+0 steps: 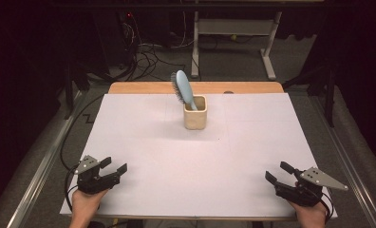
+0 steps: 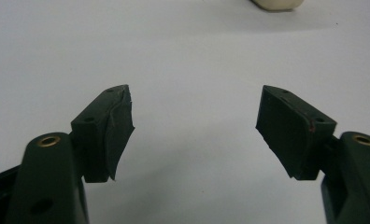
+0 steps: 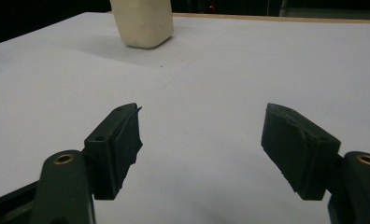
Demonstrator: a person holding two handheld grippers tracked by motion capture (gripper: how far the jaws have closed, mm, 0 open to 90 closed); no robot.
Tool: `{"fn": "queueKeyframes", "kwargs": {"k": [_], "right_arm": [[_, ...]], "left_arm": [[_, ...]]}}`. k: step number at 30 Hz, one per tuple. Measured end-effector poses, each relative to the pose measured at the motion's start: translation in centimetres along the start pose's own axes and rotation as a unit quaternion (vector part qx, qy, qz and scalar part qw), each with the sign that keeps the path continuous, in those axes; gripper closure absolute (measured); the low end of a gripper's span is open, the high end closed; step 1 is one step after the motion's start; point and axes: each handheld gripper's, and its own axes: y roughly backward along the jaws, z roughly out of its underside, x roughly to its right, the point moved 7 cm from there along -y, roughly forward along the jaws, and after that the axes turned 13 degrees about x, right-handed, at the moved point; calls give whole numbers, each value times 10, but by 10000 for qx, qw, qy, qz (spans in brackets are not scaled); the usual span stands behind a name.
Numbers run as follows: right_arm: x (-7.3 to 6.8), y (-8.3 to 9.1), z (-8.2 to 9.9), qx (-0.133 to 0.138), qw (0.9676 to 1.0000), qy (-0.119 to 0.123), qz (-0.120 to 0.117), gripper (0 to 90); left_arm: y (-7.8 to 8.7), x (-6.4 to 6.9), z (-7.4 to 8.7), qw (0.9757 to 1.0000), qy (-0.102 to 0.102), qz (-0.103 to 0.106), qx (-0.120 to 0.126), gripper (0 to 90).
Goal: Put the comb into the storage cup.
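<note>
Right now, left tool point(image 1: 114, 167) sitting wide and empty at the near left of the white worktop point(image 1: 148, 152), right tool point(image 1: 280, 172) likewise gaping, blue hairbrush point(image 1: 183, 89) leaning, seemingly handle-down, in the cream cup point(image 1: 195, 116) toward the far edge.

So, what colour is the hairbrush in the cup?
Light blue hairbrush with dark bristles; high view shows it best.

Matt cream cup point(image 1: 195, 118), plastic hairbrush point(image 1: 183, 89)

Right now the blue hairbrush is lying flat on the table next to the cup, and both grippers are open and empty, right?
Not quite. The blue hairbrush stands tilted inside the cup, handle down, as the high view shows. The left gripper and right gripper are indeed open and empty.
</note>
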Motion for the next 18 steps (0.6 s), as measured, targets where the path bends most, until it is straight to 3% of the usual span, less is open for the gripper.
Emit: {"fn": "queueKeyframes", "kwargs": {"k": [9,18], "right_arm": [[1,0,1,-22,10000,-19,10,282],[1,0,1,-26,10000,-21,17,281]], "left_arm": [[2,0,10,9999,93,15,-87,279],[3,-1,11,9999,158,-23,-40,277]]}}
